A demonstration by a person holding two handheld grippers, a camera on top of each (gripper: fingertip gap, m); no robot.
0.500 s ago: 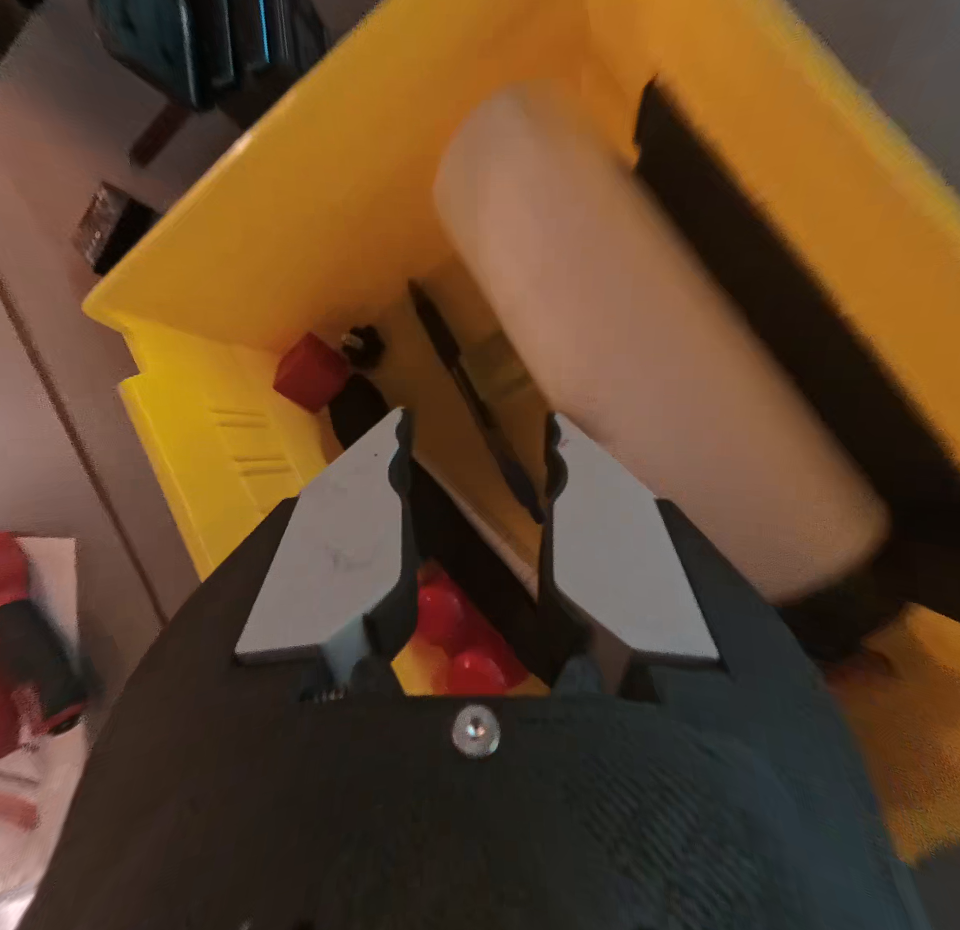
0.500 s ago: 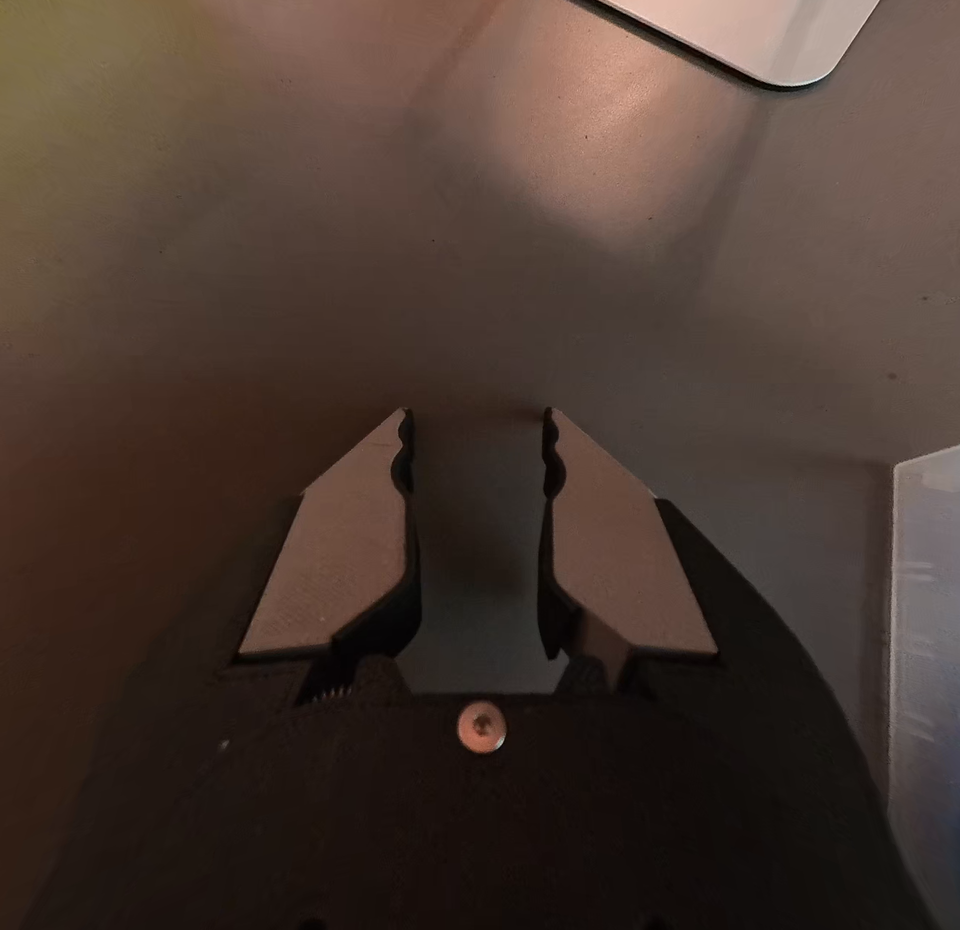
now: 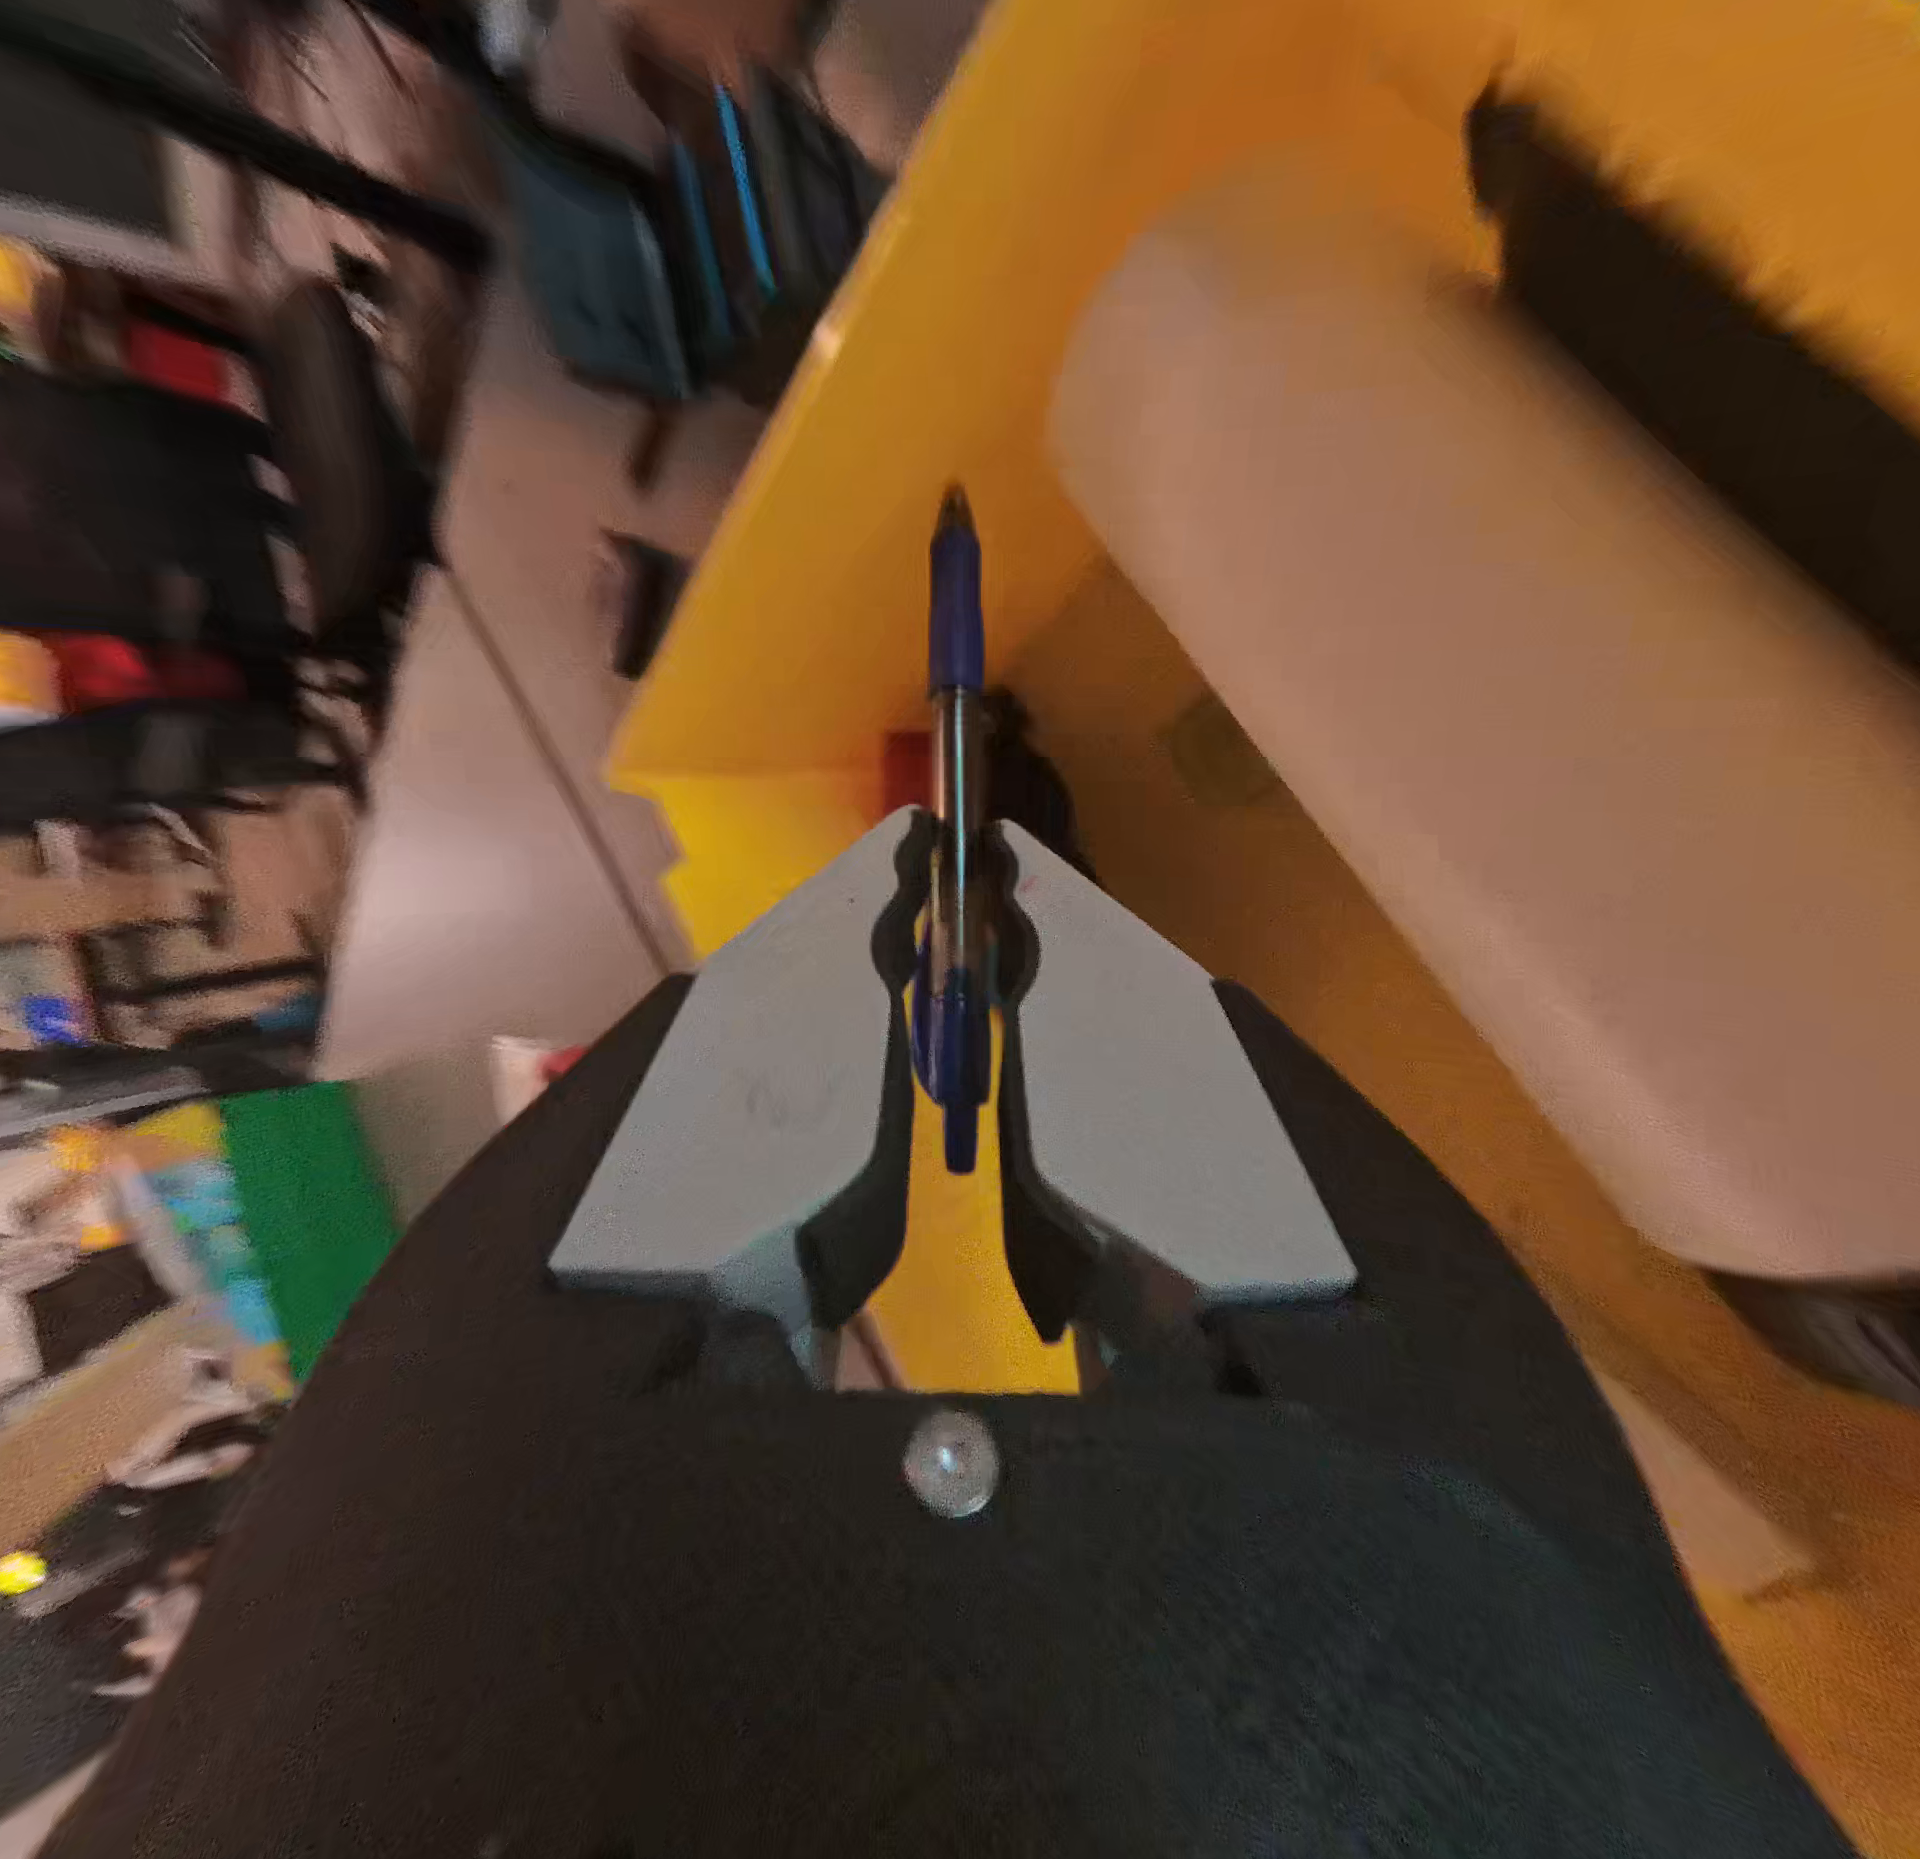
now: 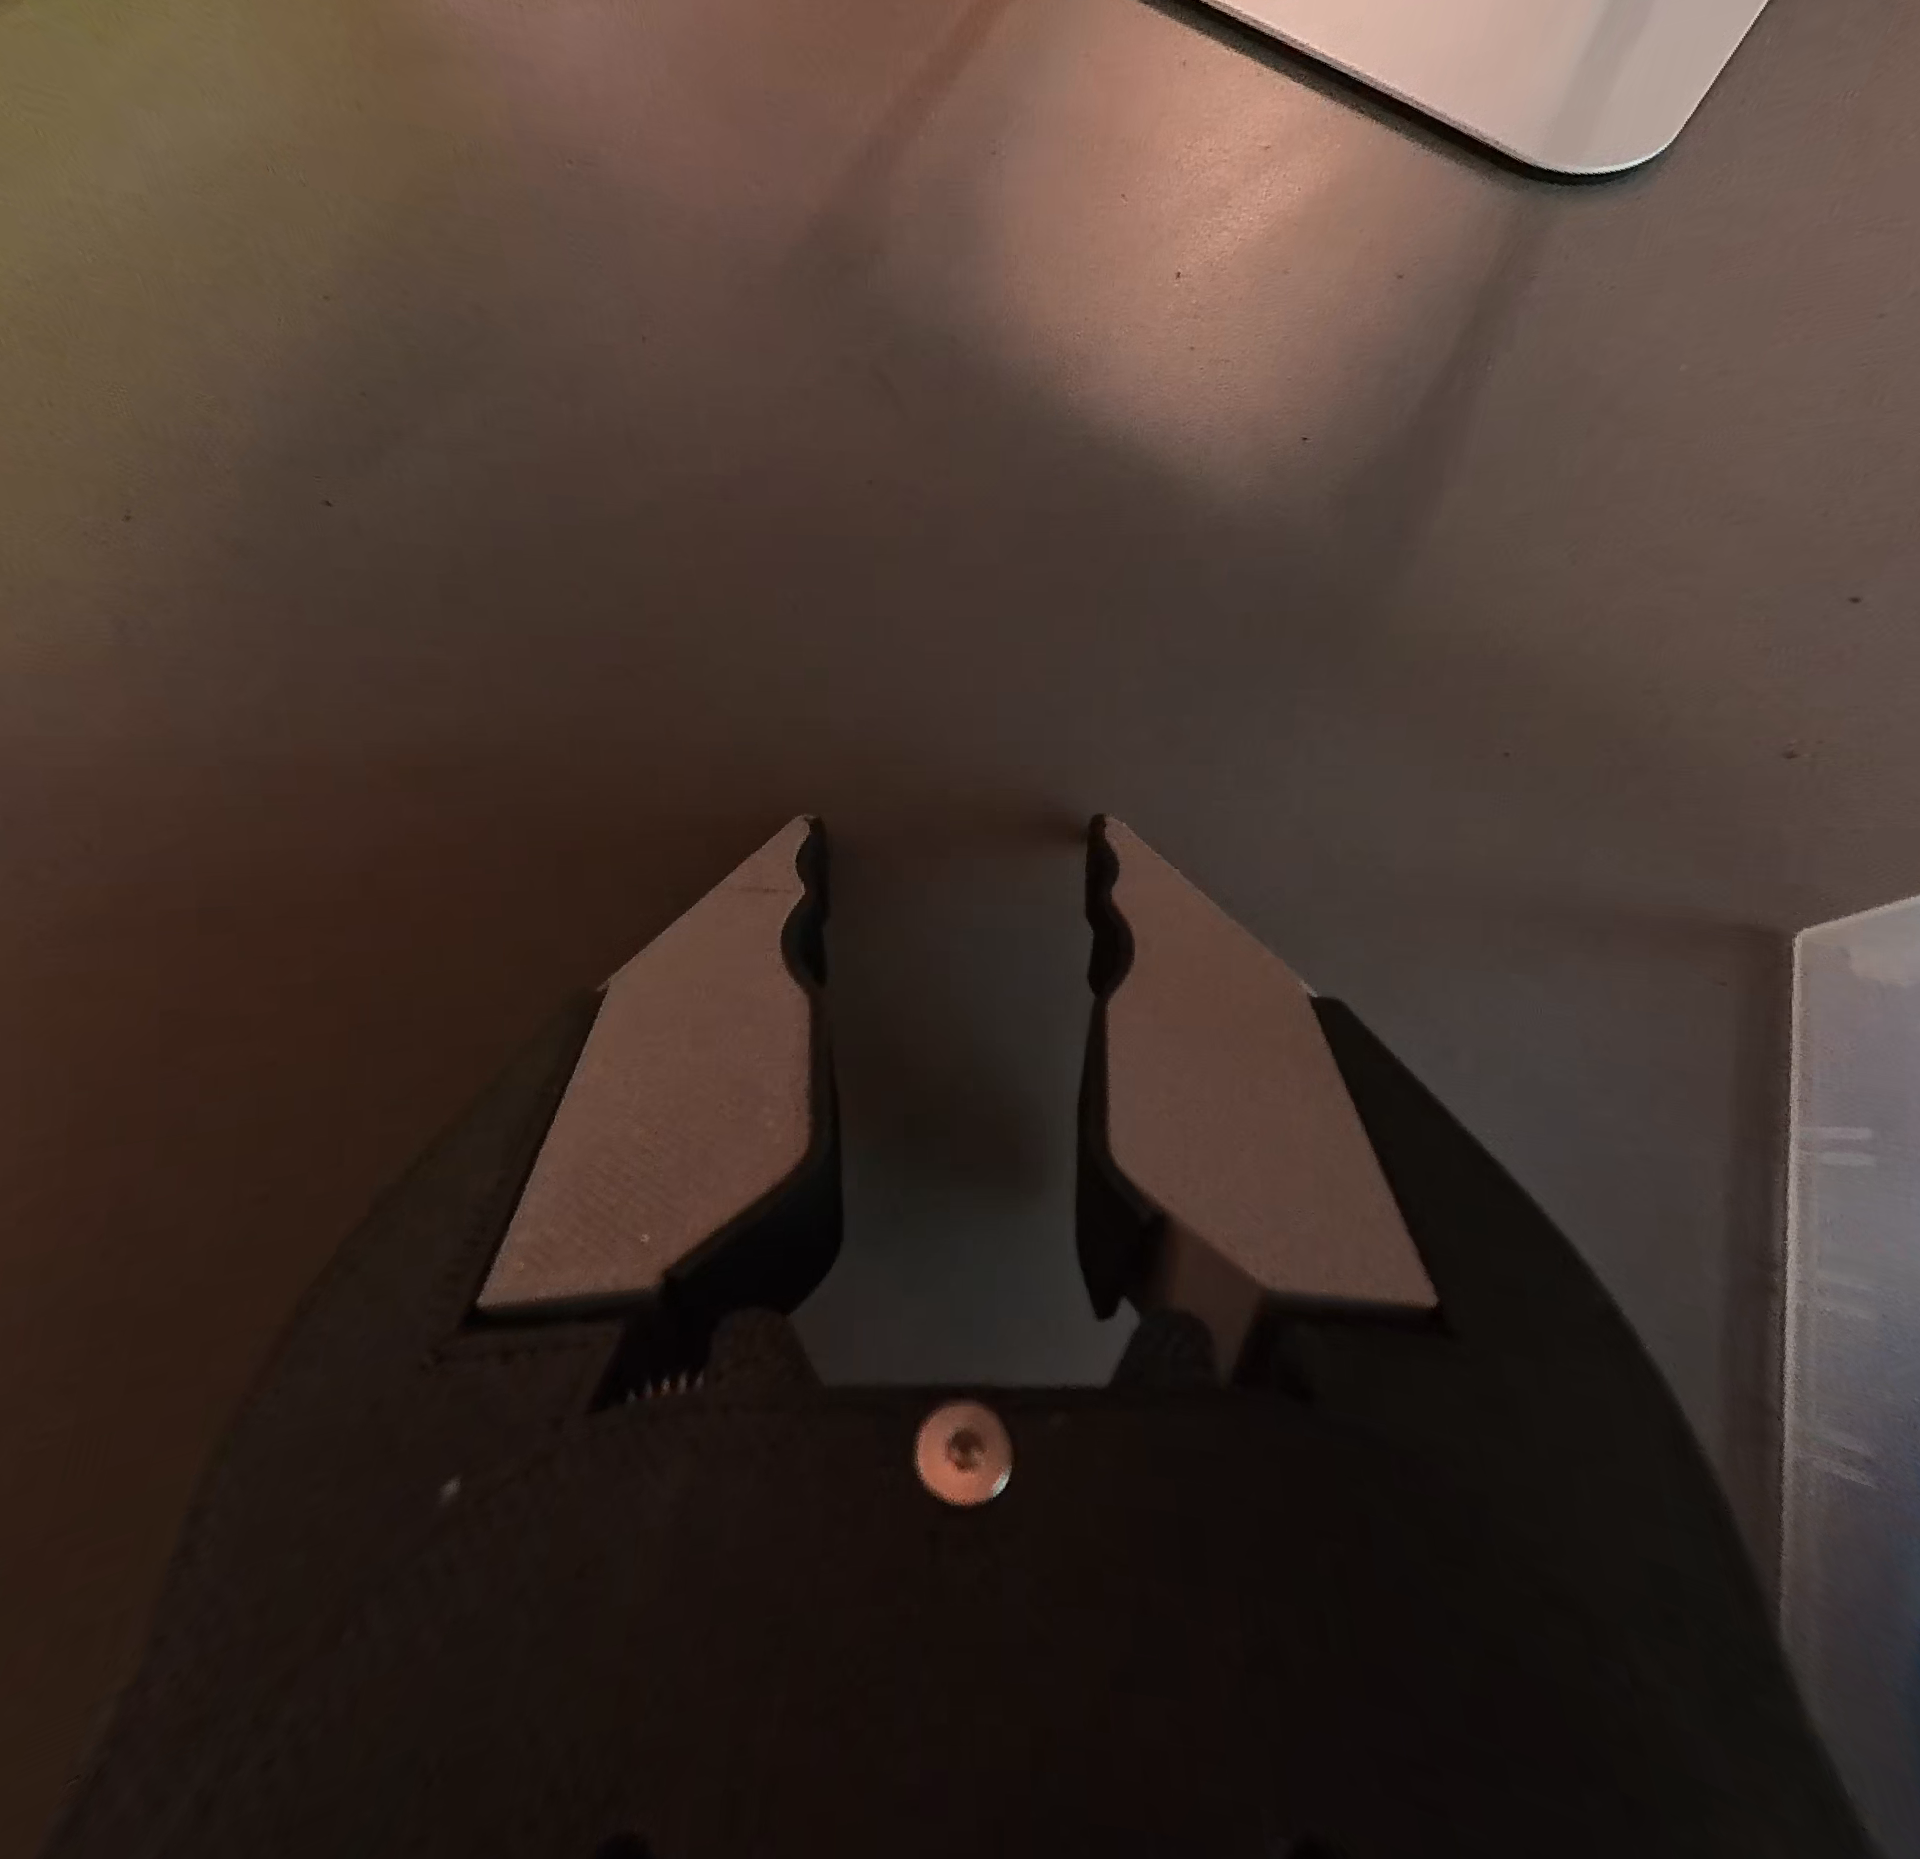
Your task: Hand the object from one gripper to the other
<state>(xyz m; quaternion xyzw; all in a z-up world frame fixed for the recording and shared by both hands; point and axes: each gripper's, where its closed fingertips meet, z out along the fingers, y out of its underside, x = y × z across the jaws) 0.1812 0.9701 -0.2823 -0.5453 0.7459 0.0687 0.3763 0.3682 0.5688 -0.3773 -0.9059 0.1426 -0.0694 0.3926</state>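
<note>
Pinching the pen (image 3: pixel 956 853) lengthwise in my left gripper (image 3: pixel 958 853), tip forward, over the yellow bin's (image 3: pixel 831 604) corner beside a pale roll (image 3: pixel 1455 770). My right gripper (image 4: pixel 954 843) hangs spread and empty above the desk (image 4: pixel 935 459).

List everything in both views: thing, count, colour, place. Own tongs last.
pen: one, blue and clear, clamped in the left tongs, tip pointing away
bin: one, yellow, behind the pen
roll: one, cream, lying in the bin
block: one, red, in the bin's corner
table: one, grey, under the right tongs
flat base: one, white, top right on the table
container: one, translucent, at right edge
left tongs: shut on the pen
right tongs: open, empty
</note>
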